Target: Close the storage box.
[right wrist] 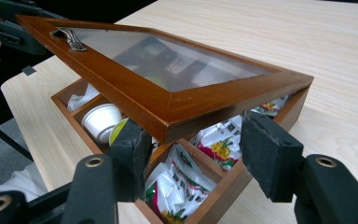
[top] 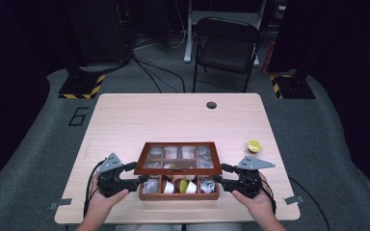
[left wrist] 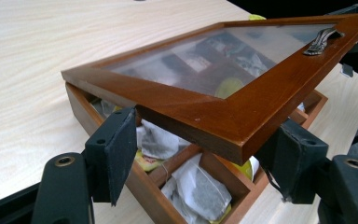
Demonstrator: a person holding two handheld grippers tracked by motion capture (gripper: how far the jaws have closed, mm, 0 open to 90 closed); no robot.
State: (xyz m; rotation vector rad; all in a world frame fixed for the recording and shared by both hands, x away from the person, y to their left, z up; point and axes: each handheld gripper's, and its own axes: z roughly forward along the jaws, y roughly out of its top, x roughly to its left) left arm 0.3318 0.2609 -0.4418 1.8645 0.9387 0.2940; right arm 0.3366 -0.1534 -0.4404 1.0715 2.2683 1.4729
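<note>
A wooden tea box (top: 179, 189) sits at the near edge of the tabletop (top: 173, 115), between the person's two hands. Its glass-paned lid (top: 178, 159) is hinged at the far side and stands tilted, the front edge raised off the box. The left claw (top: 142, 179) pinches the lid's near left corner between its pads, and the right claw (top: 218, 179) pinches the near right corner, so the lid stays level from side to side and the hinge is probably spared any twist. There are two claws, one lid with one metal handle (left wrist: 323, 40) and one box. Its front row holds four compartments with tea bags (left wrist: 198, 189), printed sachets (right wrist: 179, 182) and a white cup (right wrist: 101, 120). One yellow cup (top: 254, 146) lies apart on the right.
</note>
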